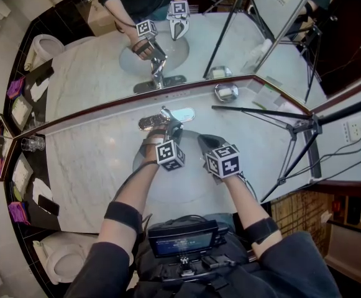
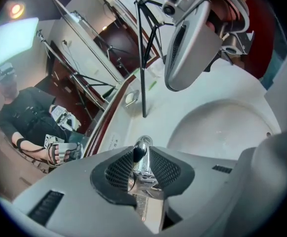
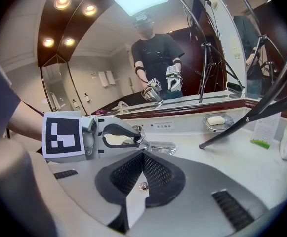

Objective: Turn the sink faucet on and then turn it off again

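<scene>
The chrome faucet [image 1: 158, 120] stands at the back rim of the round sink basin [image 1: 168, 194] in a marble counter. My left gripper [image 1: 168, 128] reaches forward onto it. In the left gripper view its black pads press on both sides of the chrome faucet lever [image 2: 140, 154], so the left gripper [image 2: 141, 158] is shut on the lever. My right gripper [image 1: 206, 144] hovers over the basin just right of the faucet, shut with nothing between its pads [image 3: 155, 174]. The right gripper view shows the left gripper [image 3: 114, 135] clamped at the faucet [image 3: 155, 146].
A mirror runs along the counter's back edge. A soap dish [image 1: 226, 92] with soap sits right of the faucet, with a paper card [image 1: 267, 95] beyond it. Black tripod legs [image 1: 292, 128] cross the counter's right side. A glass [image 1: 32, 143] stands far left, a toilet [image 1: 62, 259] below left.
</scene>
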`<state>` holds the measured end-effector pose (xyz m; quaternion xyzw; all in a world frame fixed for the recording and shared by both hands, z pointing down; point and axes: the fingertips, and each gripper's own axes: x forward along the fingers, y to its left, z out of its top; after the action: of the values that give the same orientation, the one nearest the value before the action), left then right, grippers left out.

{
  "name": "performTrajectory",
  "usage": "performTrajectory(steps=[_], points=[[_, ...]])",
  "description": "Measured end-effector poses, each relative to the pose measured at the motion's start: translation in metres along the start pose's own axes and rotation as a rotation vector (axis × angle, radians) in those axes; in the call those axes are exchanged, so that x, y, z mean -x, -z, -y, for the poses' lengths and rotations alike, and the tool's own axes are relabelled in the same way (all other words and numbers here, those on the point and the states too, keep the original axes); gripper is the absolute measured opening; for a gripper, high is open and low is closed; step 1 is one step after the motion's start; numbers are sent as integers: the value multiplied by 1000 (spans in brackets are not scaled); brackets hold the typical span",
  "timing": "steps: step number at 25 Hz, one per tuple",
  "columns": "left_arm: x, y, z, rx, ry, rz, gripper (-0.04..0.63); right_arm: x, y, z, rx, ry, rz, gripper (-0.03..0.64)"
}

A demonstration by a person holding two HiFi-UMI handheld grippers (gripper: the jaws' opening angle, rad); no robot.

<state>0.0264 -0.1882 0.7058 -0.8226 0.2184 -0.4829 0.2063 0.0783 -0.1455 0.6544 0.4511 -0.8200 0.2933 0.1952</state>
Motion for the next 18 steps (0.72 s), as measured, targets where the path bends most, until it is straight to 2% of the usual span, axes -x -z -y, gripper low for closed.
performTrajectory(steps=[9, 13, 15, 18], points=[[0, 0, -1, -9, -10, -6, 88, 1, -1, 0, 0, -5, 7, 20], [3, -1, -2, 62, 15, -8, 87, 2, -1, 0, 4, -9, 8, 20], [12, 1, -4, 102, 9, -7, 80, 3, -1, -1, 6, -11, 7, 20], [30, 4, -8, 120, -19, 5, 61, 3, 0, -4, 13, -19, 7, 20]])
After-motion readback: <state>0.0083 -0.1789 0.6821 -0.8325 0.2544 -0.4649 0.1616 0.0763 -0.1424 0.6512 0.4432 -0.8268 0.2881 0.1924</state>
